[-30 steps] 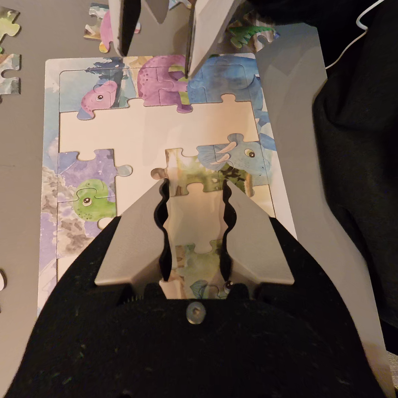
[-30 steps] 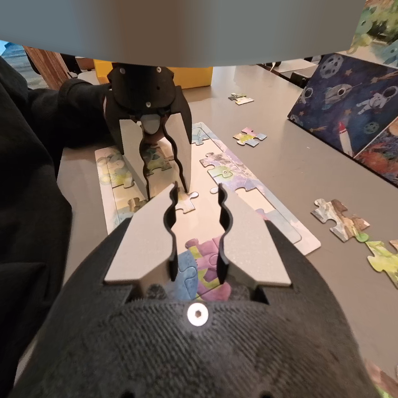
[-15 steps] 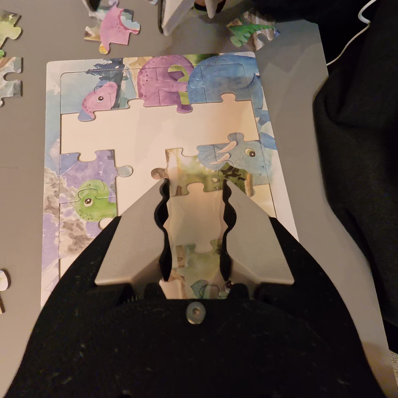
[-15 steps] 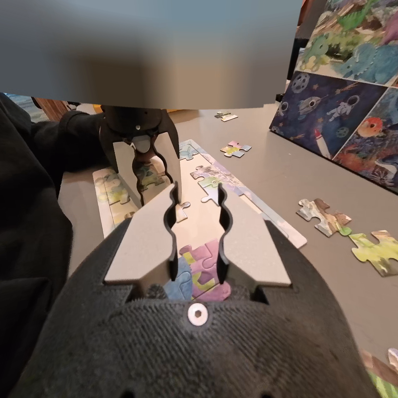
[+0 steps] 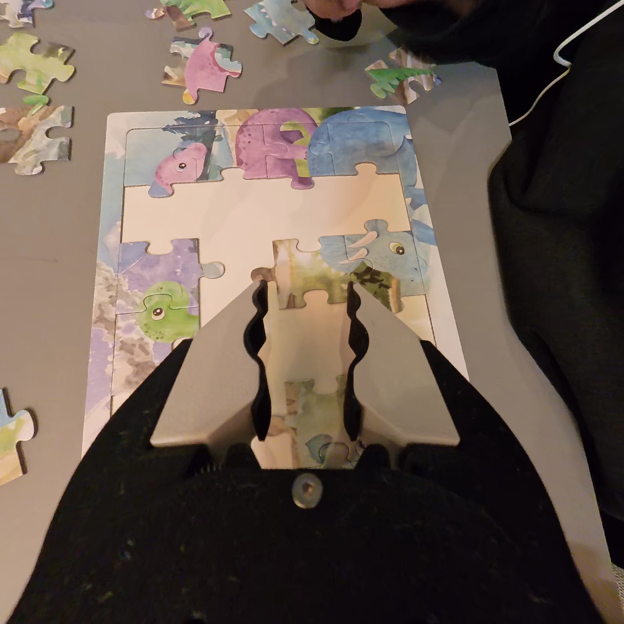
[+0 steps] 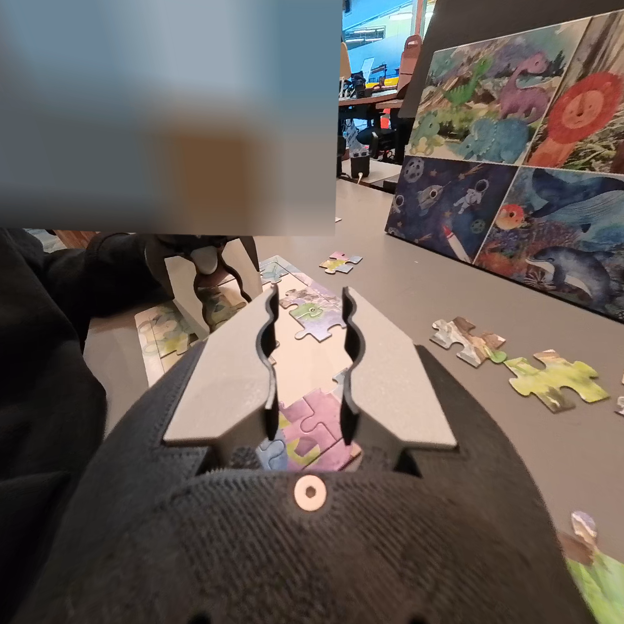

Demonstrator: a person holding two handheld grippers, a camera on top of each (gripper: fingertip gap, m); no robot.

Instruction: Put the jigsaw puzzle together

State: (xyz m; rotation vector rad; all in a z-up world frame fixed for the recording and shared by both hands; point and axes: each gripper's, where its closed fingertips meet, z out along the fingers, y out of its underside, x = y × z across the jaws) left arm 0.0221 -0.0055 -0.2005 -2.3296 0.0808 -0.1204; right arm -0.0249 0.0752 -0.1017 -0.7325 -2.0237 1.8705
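- Grey worktop carries the puzzle tray, partly filled, with loose pieces scattered at its 10 to 1 o'clock.
- Since a second ago the right tongs have lifted off the tray's top row and tilted up; they are released and empty, so that row looks seated.
- Left tongs have not moved: released, empty, tips just at the green forest piece.
- Likely next pick, the pink dinosaur piece, lies at 11 o'clock, well apart from both tongs.
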